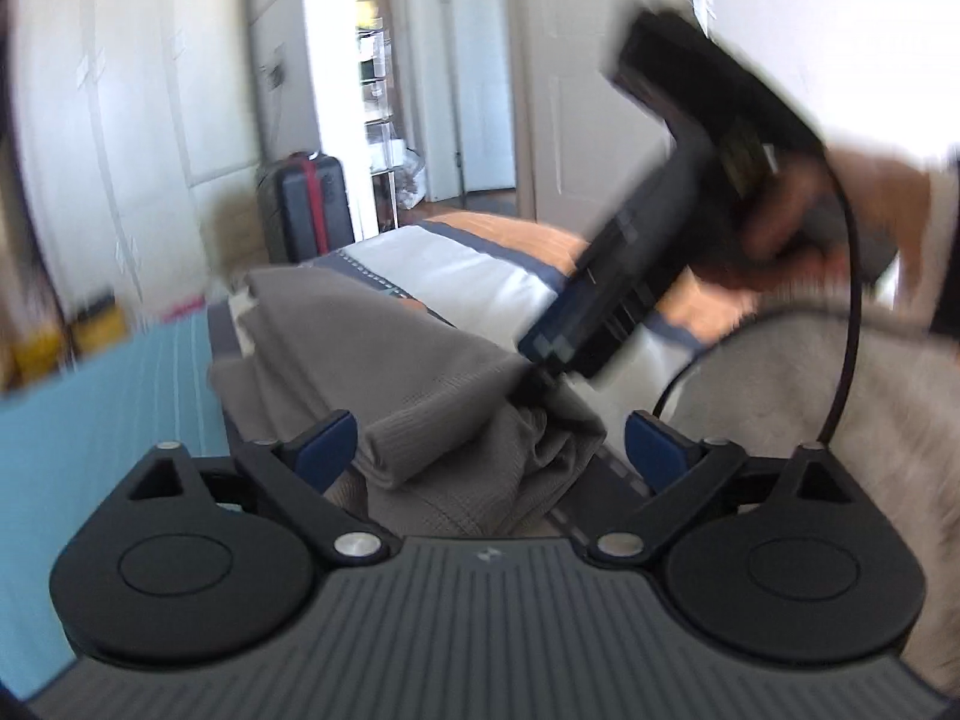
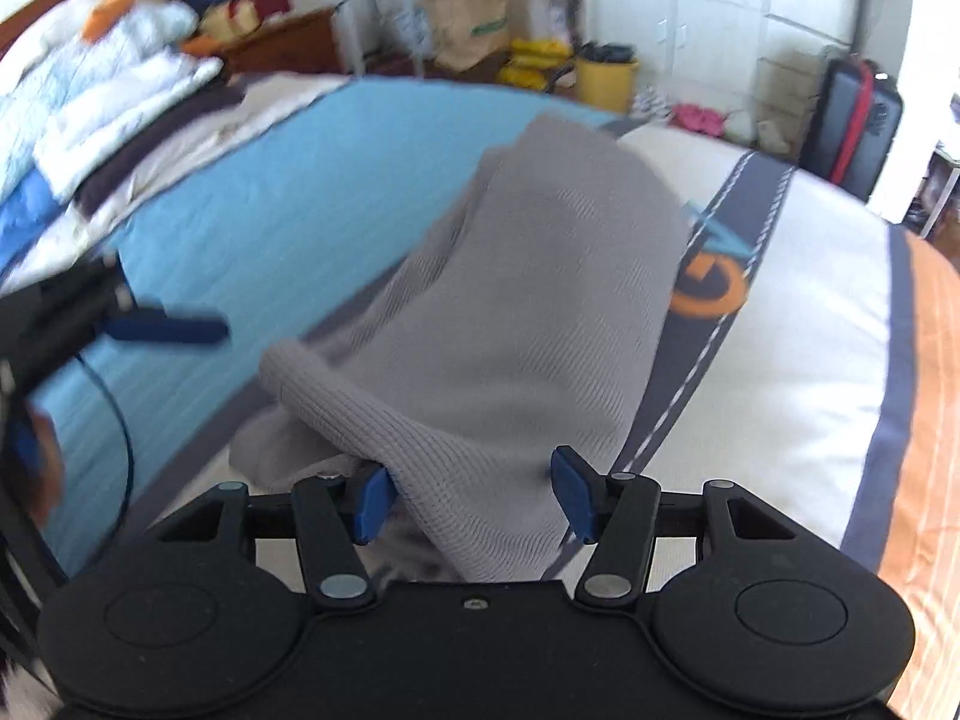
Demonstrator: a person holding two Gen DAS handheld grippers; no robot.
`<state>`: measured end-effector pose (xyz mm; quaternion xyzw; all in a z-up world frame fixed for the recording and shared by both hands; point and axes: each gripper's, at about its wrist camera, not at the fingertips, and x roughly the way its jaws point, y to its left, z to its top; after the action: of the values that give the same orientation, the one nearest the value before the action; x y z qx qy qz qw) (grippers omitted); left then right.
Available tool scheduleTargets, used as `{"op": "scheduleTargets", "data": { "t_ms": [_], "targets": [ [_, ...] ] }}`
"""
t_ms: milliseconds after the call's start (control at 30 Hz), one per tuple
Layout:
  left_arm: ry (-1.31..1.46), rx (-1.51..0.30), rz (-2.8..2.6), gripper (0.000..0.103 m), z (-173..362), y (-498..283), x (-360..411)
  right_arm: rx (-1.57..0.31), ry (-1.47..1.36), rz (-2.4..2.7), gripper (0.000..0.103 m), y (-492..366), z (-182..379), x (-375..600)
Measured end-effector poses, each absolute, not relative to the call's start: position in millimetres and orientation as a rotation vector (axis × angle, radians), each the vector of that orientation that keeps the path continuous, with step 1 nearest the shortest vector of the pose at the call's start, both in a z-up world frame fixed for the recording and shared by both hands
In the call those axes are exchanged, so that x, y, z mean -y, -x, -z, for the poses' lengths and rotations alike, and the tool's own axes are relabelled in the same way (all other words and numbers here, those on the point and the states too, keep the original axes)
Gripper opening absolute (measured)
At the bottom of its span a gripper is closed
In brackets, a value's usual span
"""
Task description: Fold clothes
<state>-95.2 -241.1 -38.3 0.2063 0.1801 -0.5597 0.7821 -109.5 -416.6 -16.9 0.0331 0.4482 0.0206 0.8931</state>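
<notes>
In the left wrist view, the left gripper [image 1: 489, 450] has its blue pads spread wide, and the grey waffle-knit garment [image 1: 420, 372] lies heaped between and beyond them without either pad pressing on it, so this side looks to have nothing in its grasp. The garment rests on the bed's white cover with dark blue bands [image 1: 468, 276], beside a light blue sheet [image 1: 102, 414]. The right gripper [image 1: 570, 336], blurred, slants down from a hand [image 1: 798, 228] to the cloth's far edge, probably holding that corner up for a fold.

In the right wrist view, the right gripper [image 2: 474, 495] stands partly spread with a thick roll of the grey garment [image 2: 540, 312] running between its pads; whether they pinch it I cannot tell. The cloth rises in a tented hump, which suggests it is lifted at this end. The left gripper [image 2: 168, 327] hovers apart over the blue sheet [image 2: 252, 228].
</notes>
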Motion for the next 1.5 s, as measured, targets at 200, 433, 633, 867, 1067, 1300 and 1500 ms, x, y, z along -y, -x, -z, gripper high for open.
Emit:
{"op": "scheduleTargets", "data": {
  "t_ms": [200,433,633,867,1067,1300,1500],
  "targets": [
    [-0.475,-0.436,1.15,0.056,41,64,265,-0.921,-0.012,-0.028,0.061,107,9,408],
    [-0.408,-0.539,1.15,0.013,39,21,289,-0.937,-0.171,-0.09,0.062,114,3,425],
    [-0.242,-0.56,1.12,0.013,16,-4,302,-1.021,-0.031,-0.062,0.072,105,14,397],
    [-0.224,-0.578,1.111,0.013,19,4,302,-1.093,0.183,0.071,0.09,72,25,372],
    [-0.161,-0.733,1.121,0.014,22,-7,289,-1.2,0.208,0.193,0.021,72,32,397],
    [-0.345,-0.949,1.153,0.015,65,22,282,-1.204,0.048,0.163,0.021,117,43,434],
    [-0.131,-0.982,1.146,0.036,56,6,239,-1.07,-0.124,0.24,0.053,140,8,470]
  ]
}}
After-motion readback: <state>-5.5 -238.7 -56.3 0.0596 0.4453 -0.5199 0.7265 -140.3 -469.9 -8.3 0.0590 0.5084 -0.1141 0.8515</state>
